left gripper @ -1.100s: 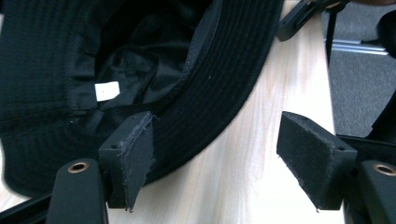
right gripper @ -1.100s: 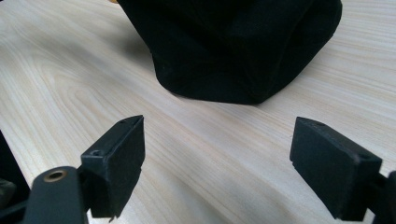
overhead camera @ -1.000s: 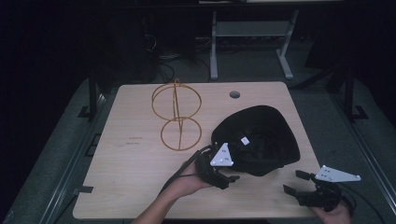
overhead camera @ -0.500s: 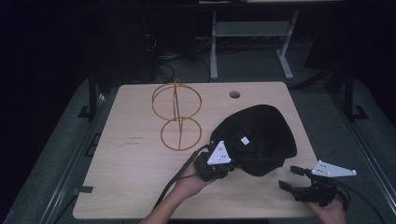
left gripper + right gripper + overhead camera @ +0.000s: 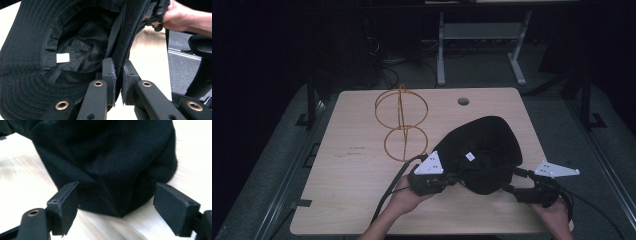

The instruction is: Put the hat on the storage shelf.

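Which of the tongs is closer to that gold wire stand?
Left. The left tongs sit just below the gold wire stand, clamped on the black hat's brim. The right tongs are beyond the hat.

Over the last second the right gripper (image 5: 518, 183) has moved left across the surface (image 5: 352, 200) to the black hat (image 5: 484, 150), its fingers (image 5: 65, 207) now spread around the hat's near right edge, while the left gripper (image 5: 451, 179) has edged slightly right.

A dim lab or test room, this: a bare wooden table (image 5: 362, 200) with a cable hole (image 5: 463, 101) stands alone on grey carpet (image 5: 277, 165), loose cables (image 5: 392, 65) and a metal stand (image 5: 482, 35) behind it in darkness.
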`<state>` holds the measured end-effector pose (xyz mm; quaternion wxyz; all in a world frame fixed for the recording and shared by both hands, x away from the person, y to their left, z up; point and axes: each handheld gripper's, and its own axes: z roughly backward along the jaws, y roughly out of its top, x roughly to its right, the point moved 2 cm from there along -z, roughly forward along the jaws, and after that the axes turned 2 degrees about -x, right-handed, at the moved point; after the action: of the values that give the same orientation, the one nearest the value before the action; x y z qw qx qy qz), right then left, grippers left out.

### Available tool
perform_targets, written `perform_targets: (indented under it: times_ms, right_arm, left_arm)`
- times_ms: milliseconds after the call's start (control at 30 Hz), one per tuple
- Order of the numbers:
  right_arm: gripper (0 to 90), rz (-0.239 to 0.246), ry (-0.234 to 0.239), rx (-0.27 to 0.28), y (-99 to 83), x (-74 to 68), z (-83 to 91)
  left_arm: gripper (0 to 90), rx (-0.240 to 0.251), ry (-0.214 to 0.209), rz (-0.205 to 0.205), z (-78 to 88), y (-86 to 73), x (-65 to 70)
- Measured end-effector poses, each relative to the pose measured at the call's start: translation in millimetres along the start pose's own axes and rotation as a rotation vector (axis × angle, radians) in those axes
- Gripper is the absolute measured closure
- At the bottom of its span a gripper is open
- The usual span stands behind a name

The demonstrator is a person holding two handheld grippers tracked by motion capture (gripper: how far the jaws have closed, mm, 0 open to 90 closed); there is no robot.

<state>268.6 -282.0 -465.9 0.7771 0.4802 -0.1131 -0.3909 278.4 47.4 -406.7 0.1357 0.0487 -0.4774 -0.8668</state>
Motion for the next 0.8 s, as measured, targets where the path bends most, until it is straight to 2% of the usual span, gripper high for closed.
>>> perform_targets:
  times_ms: [33, 67, 100, 167, 200, 267, 333, 467, 600, 633, 800]
  right_arm:
    - [26.2, -0.001, 0.004, 0.004, 0.7, 1.1, -7.1]
    - [26.2, -0.001, 0.004, 0.004, 0.7, 1.1, -7.1]
    - [30.7, 0.001, 0.009, 0.013, 0.5, 2.2, -10.1]
    - [51.4, -0.002, 0.029, 0.033, -0.2, 2.7, -16.1]
    - [51.4, -0.002, 0.029, 0.033, -0.2, 2.7, -16.1]
    - [72.6, 0.047, -0.001, 0.031, -1.1, -2.4, -18.5]
    - [81.0, 0.054, 0.004, 0.033, -1.0, -4.8, -18.7]
    - [83.4, 0.070, -0.003, 0.032, -0.5, -9.3, -18.0]
    - [84.0, 0.070, 0.010, 0.046, 0.6, -13.4, -14.4]
    - [84.0, 0.059, 0.021, 0.060, 1.3, -14.7, -11.2]
    - [84.0, 0.036, 0.034, 0.085, 2.5, -14.9, -7.0]
  left_arm:
    - [83.1, -0.001, -0.002, -0.004, 1.0, -0.6, 0.2]
    - [83.5, -0.001, -0.002, -0.004, 1.0, -0.6, 0.2]
    - [83.5, -0.002, -0.003, -0.006, 1.0, -0.8, 0.3]
    - [83.5, -0.005, -0.003, -0.009, 2.0, -2.2, -0.3]
    - [83.5, -0.005, -0.003, -0.009, 2.0, -2.2, -0.3]
    - [83.3, -0.001, 0.003, -0.001, 3.8, -4.3, -1.3]
    - [82.9, -0.001, 0.007, -0.003, 5.0, -5.2, -1.7]
    - [81.3, 0.000, 0.017, -0.002, 7.7, -5.7, -1.8]
    - [75.3, -0.010, 0.034, -0.012, 12.9, -6.8, -1.9]
    - [71.3, -0.018, 0.041, -0.021, 14.0, -7.5, -0.9]
    - [65.5, -0.035, 0.058, -0.039, 17.8, -9.9, 3.7]
